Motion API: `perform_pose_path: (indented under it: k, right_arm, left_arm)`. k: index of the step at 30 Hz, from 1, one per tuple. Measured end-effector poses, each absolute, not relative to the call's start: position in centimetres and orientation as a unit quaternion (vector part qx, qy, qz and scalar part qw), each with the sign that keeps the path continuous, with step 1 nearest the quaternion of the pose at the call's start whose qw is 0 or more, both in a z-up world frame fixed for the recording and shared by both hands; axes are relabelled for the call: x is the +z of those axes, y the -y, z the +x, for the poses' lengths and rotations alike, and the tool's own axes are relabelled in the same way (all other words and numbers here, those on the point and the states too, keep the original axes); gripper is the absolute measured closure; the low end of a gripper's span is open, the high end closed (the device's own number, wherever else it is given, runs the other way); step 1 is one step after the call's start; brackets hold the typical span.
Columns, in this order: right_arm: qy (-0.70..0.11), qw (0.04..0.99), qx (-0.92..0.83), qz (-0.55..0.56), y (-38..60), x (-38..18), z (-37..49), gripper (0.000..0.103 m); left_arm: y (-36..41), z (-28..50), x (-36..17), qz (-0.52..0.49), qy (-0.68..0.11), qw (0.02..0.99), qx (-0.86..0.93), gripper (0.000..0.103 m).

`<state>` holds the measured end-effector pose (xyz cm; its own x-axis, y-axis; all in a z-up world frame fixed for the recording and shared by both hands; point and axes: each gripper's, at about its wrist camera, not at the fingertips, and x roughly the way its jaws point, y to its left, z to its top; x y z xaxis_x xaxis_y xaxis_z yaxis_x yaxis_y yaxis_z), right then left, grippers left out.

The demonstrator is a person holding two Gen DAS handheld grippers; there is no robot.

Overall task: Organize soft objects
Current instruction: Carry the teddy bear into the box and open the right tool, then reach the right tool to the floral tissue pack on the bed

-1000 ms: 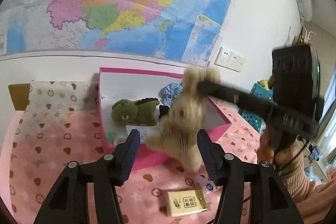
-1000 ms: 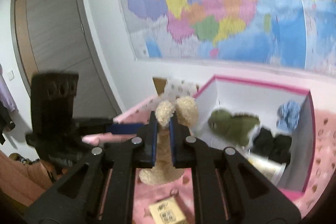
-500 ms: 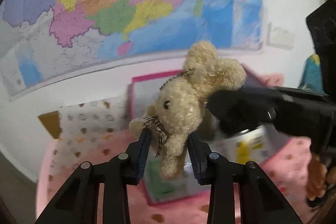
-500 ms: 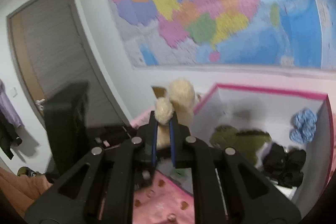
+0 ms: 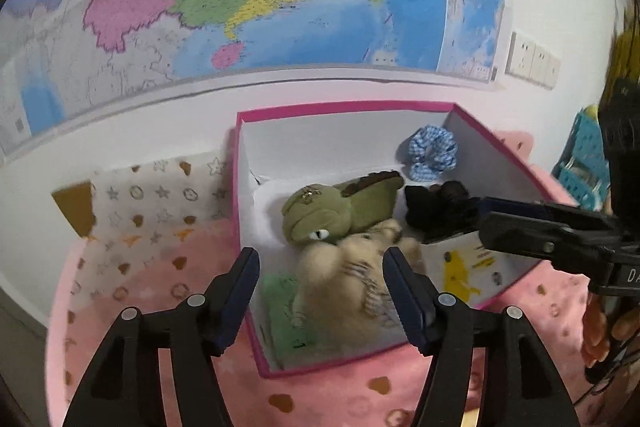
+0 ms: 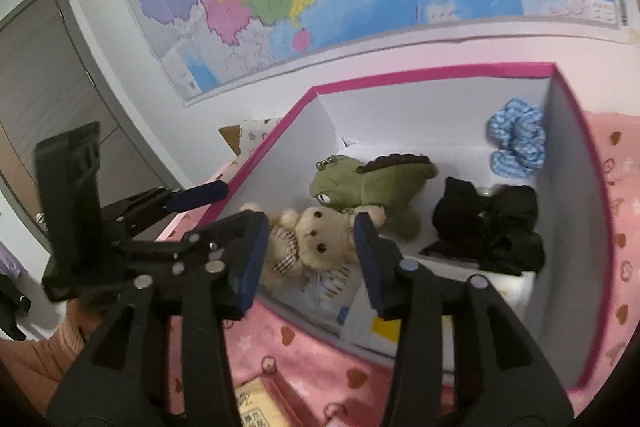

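Both my grippers, left (image 5: 320,277) and right (image 6: 308,247), are wide apart and empty; the bear (image 6: 316,241) lies in the box (image 6: 432,73) against the green plush (image 6: 372,187).

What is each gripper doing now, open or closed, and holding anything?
Left gripper: open, holding nothing.
Right gripper: open, holding nothing; the beige teddy bear lies in the pink box.

Teddy bear lying in the pink-rimmed box

The right gripper (image 6: 308,259) hangs over the box (image 6: 432,71) with jaws spread wide, holding nothing; the beige teddy bear (image 6: 316,243) lies between them, touching the green plush dinosaur (image 6: 372,187). Black cloth (image 6: 488,227) and a blue scrunchie (image 6: 516,139) lie farther right.
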<state>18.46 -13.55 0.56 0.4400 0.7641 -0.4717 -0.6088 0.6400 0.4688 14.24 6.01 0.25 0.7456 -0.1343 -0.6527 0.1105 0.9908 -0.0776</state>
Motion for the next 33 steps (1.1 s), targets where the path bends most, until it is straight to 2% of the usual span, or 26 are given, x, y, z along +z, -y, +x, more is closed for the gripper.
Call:
perform_pose_path:
  k: [5,8,11,16,33]
  right_arm:
    - [-0.326,0.847,0.4,0.127,16.2,1.4,16.7,0.052]
    - [-0.321,0.849,0.396,0.136,17.6,1.7,15.8,0.047]
    - [-0.315,0.853,0.392,0.142,19.2,2.0,14.6,0.047]
    - [-0.311,0.855,0.389,0.145,21.1,1.9,12.4,0.046]
    - [-0.398,0.837,0.344,0.148,23.4,-4.7,7.9,0.044]
  left_arm:
    - [-6.2,12.7,0.7,-0.051,-0.341,0.935,-0.088,0.036]
    - [-6.1,11.5,1.0,-0.07,-0.332,0.934,-0.112,0.036]
    - [-5.6,9.8,1.5,-0.078,-0.319,0.935,-0.131,0.031]
    - [-4.0,7.7,1.4,-0.078,-0.32,0.931,-0.158,0.031]
    - [1.0,3.7,-4.3,-0.046,-0.396,0.896,-0.195,0.031]
